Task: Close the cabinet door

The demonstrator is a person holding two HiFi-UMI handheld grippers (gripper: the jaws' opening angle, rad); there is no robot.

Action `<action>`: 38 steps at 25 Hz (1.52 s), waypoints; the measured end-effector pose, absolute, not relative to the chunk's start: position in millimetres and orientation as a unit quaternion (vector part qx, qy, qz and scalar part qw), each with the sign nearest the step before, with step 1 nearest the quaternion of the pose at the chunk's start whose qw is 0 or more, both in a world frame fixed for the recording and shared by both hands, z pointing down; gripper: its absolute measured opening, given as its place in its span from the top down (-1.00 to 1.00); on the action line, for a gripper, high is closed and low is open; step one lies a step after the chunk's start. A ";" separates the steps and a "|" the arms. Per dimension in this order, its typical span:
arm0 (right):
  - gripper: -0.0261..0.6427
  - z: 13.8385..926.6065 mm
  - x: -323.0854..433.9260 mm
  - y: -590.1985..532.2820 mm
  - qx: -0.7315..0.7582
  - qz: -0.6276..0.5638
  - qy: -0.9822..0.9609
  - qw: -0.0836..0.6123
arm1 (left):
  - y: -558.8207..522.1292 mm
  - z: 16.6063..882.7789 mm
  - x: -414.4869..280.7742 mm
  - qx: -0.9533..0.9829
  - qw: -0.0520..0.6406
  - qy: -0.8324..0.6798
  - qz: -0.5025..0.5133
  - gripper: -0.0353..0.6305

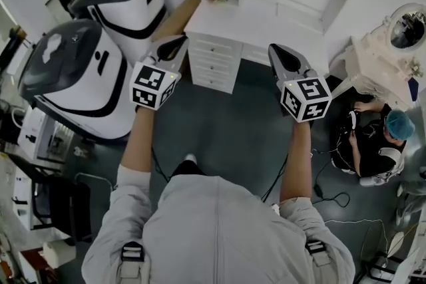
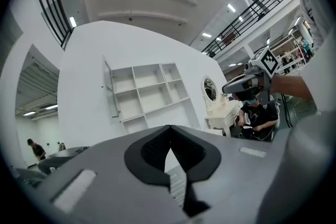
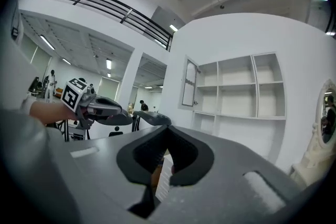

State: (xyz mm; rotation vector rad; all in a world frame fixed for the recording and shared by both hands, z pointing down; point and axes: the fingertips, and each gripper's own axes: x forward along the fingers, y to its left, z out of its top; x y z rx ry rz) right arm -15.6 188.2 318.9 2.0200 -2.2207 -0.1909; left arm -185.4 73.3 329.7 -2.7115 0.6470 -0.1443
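The left gripper (image 1: 172, 44) and right gripper (image 1: 283, 55) were held level, jaws pressed together on nothing; the cabinet door (image 3: 190, 83) stood open well ahead of the jaws, at the left end of the white shelf unit (image 3: 236, 86). The approach seemed the step in hand; next, one gripper would have to reach the door and push it shut.

shirt (image 1: 219, 229): pale grey, short-sleeved — black strap buckles (image 1: 132, 252) | left gripper (image 1: 177, 40), right gripper (image 1: 276, 48): grey (black-white marker cubes (image 1: 153, 84))
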 end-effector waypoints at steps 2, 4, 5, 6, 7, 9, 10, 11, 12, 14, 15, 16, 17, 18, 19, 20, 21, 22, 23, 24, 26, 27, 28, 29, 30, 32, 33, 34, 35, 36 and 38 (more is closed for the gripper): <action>0.92 319.2 -10.0 185.2 0.668 -0.064 -0.738 0.068 | 71.5 333.6 -178.7 -0.957 0.173 0.228 -0.054 0.84; 0.92 320.8 -2.3 182.2 0.669 -0.062 -0.738 0.066 | 68.6 338.0 -171.5 -0.958 0.169 0.226 -0.055 0.84; 0.92 322.4 1.0 180.2 0.668 -0.062 -0.739 0.065 | 66.3 340.2 -168.2 -0.958 0.168 0.224 -0.056 0.84; 0.92 324.3 3.7 177.0 0.668 -0.062 -0.738 0.067 | 62.7 341.7 -165.4 -0.959 0.167 0.223 -0.057 0.84; 0.92 326.1 6.0 172.4 0.669 -0.064 -0.737 0.072 | 57.7 342.2 -163.0 -0.959 0.167 0.223 -0.057 0.84; 0.92 330.1 9.1 160.1 0.669 -0.066 -0.736 0.081 | 44.7 343.0 -159.2 -0.959 0.164 0.225 -0.054 0.84; 0.92 332.1 10.6 152.8 0.669 -0.064 -0.736 0.081 | 37.0 344.4 -157.2 -0.959 0.162 0.226 -0.053 0.84; 0.92 333.5 12.7 144.5 0.668 -0.062 -0.737 0.079 | 28.3 346.1 -154.9 -0.959 0.160 0.227 -0.052 0.84; 0.92 334.1 15.4 135.0 0.668 -0.060 -0.738 0.075 | 18.5 347.3 -152.4 -0.959 0.160 0.227 -0.051 0.84; 0.92 334.1 22.0 113.2 0.667 -0.056 -0.740 0.066 | -4.2 347.9 -147.8 -0.959 0.161 0.229 -0.051 0.84; 0.92 333.7 25.9 101.5 0.667 -0.055 -0.740 0.063 | -16.4 347.5 -145.3 -0.958 0.161 0.231 -0.050 0.84; 0.92 332.9 29.9 89.3 0.668 -0.054 -0.740 0.062 | -28.7 346.8 -142.7 -0.958 0.160 0.232 -0.048 0.84; 0.92 331.4 33.4 76.6 0.668 -0.056 -0.740 0.061 | -41.1 345.9 -140.2 -0.958 0.159 0.234 -0.046 0.84; 0.92 329.2 36.4 63.4 0.668 -0.058 -0.739 0.062 | -53.4 344.8 -137.8 -0.958 0.159 0.235 -0.045 0.84; 0.92 326.5 39.0 50.0 0.668 -0.062 -0.739 0.063 | -65.9 343.1 -135.4 -0.957 0.160 0.236 -0.044 0.84; 0.92 323.6 41.6 36.3 0.668 -0.065 -0.739 0.065 | -78.8 340.9 -132.5 -0.957 0.161 0.237 -0.043 0.84; 0.92 320.7 44.3 22.8 0.667 -0.067 -0.739 0.066 | -91.9 338.1 -129.0 -0.957 0.161 0.238 -0.041 0.84; 0.92 318.0 46.8 9.5 0.666 -0.068 -0.739 0.067 | -104.8 334.8 -125.0 -0.957 0.161 0.237 -0.038 0.84; 0.92 315.2 49.0 -3.3 0.665 -0.068 -0.741 0.069 | -117.1 331.7 -120.8 -0.958 0.161 0.236 -0.036 0.84; 0.92 312.0 51.3 -15.6 0.664 -0.068 -0.742 0.071 | -128.8 329.0 -116.6 -0.958 0.161 0.234 -0.035 0.84; 0.92 303.6 56.4 -39.0 0.662 -0.072 -0.742 0.073 | -151.3 324.0 -108.8 -0.958 0.163 0.232 -0.033 0.84; 0.92 299.3 58.7 -50.4 0.662 -0.075 -0.742 0.076 | -162.3 321.3 -105.3 -0.959 0.162 0.232 -0.032 0.84; 0.92 295.9 60.6 -61.5 0.662 -0.079 -0.741 0.080 | -173.1 318.9 -102.2 -0.959 0.162 0.232 -0.030 0.84; 0.92 293.4 62.3 -72.2 0.663 -0.084 -0.739 0.085 | -183.5 316.9 -99.5 -0.959 0.161 0.232 -0.029 0.84; 0.92 291.4 64.2 -82.3 0.664 -0.087 -0.737 0.089 | -193.4 315.4 -97.0 -0.959 0.161 0.232 -0.029 0.84; 0.91 288.8 67.9 -101.4 0.667 -0.089 -0.735 0.090 | -212.4 313.6 -93.6 -0.959 0.160 0.232 -0.027 0.84; 0.92 288.4 69.3 -110.5 0.667 -0.088 -0.734 0.090 | -221.9 313.3 -92.7 -0.959 0.159 0.233 -0.026 0.84; 0.92 288.7 70.5 -119.2 0.668 -0.087 -0.734 0.090 | -231.3 313.2 -92.0 -0.959 0.157 0.234 -0.025 0.84; 0.92 289.3 71.7 -127.4 0.668 -0.085 -0.734 0.090 | -240.3 313.1 -91.2 -0.959 0.155 0.235 -0.025 0.84; 0.92 289.9 73.1 -135.1 0.668 -0.084 -0.734 0.089 | -249.0 313.0 -90.1 -0.959 0.154 0.236 -0.024 0.84; 0.91 290.7 76.0 -150.2 0.668 -0.084 -0.735 0.085 | -265.2 312.8 -88.0 -0.959 0.152 0.238 -0.023 0.84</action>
